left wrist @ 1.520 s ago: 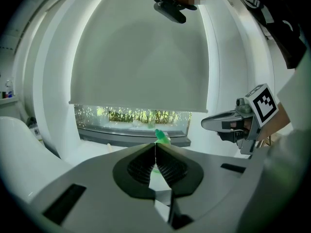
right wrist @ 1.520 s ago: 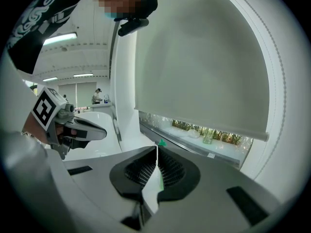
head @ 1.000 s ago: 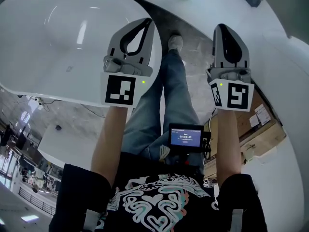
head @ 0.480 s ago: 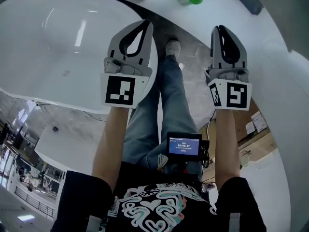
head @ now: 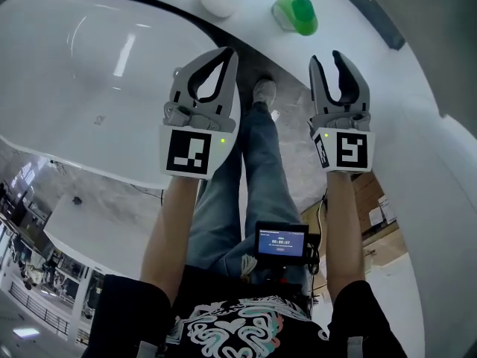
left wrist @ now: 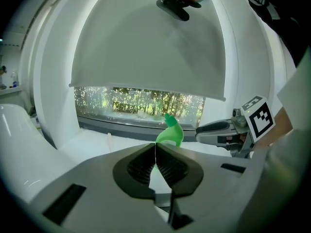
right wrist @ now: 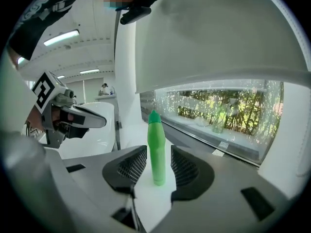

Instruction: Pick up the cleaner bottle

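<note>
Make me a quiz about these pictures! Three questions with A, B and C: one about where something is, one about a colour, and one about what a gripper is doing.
1. Where does the cleaner bottle stand?
A. In a basket
B. On the white ledge
C. On a chair

2. What colour is the cleaner bottle?
A. Green
B. Blue
C. Red

3. How do the jaws of the left gripper stand?
A. Wide apart
B. Together
C. Clamped on the bottle

Answers:
1 B: it stands upright on the ledge in front of the window.
2 A: its body and cap are both green.
3 B: the left gripper view shows the jaws meeting with nothing between them.
</note>
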A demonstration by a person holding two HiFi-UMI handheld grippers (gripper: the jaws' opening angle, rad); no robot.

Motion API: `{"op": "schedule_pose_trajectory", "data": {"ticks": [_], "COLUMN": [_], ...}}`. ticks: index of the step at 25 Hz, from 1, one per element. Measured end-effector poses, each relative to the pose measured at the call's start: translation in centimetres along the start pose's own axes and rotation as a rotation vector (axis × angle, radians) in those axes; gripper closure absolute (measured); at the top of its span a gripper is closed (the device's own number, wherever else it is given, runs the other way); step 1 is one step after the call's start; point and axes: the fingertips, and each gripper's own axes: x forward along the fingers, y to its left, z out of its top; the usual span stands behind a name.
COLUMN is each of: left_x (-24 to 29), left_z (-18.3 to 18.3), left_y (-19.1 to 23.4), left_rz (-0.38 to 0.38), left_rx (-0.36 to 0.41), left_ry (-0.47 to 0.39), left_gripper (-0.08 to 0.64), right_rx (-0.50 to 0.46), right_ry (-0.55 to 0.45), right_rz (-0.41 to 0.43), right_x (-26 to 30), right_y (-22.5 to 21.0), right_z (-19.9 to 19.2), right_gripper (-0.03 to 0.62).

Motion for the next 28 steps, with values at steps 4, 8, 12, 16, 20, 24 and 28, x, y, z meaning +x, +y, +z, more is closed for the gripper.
{"op": "schedule_pose_trajectory", "data": {"ticks": [4,8,12,16,20,24,28], "left_x": [1.0,2.0,2.6,3.1,3.8,4.2,4.9], "left_z": [-0.8,-0.9,-1.2,-1.2,-1.9,-2.2,-2.6], "left_y": [0.0,0.1,0.5,1.0,0.7,0.6,0.6], "left_rz": [0.001,0.001,0.003,0.010,-0.011,-0.021,-0.037], "left_rx": [-0.002,-0.010,-0.011,-0.025,0.002,-0.028,-0.018], "left_ry": [0.016,0.018,0.019,0.022,0.024,0.025,0.042], "left_gripper": [0.545,0.545,0.545,0.545,0.545,0.545,0.545], "right_rx": [0.017,0.021,0.018,0.003,0.000,-0.005,-0.019], "right_ry": [0.033,0.044,0.052,0.072,0.069,0.066,0.059], "right_rz": [0.018,0.031,0.045,0.065,0.077,0.082,0.087], "right_x": [2.1,3.8,5.1,6.4,7.9,9.1,10.5], "right_y": [-0.1,-0.3,-0.2,0.1,0.1,0.0,-0.2], "right_z": [-1.4,-1.7,-2.3,-2.8,-3.8,-3.6,-3.2], "right_gripper": [0.417,0.410,0.405,0.396,0.390,0.388,0.388]}}
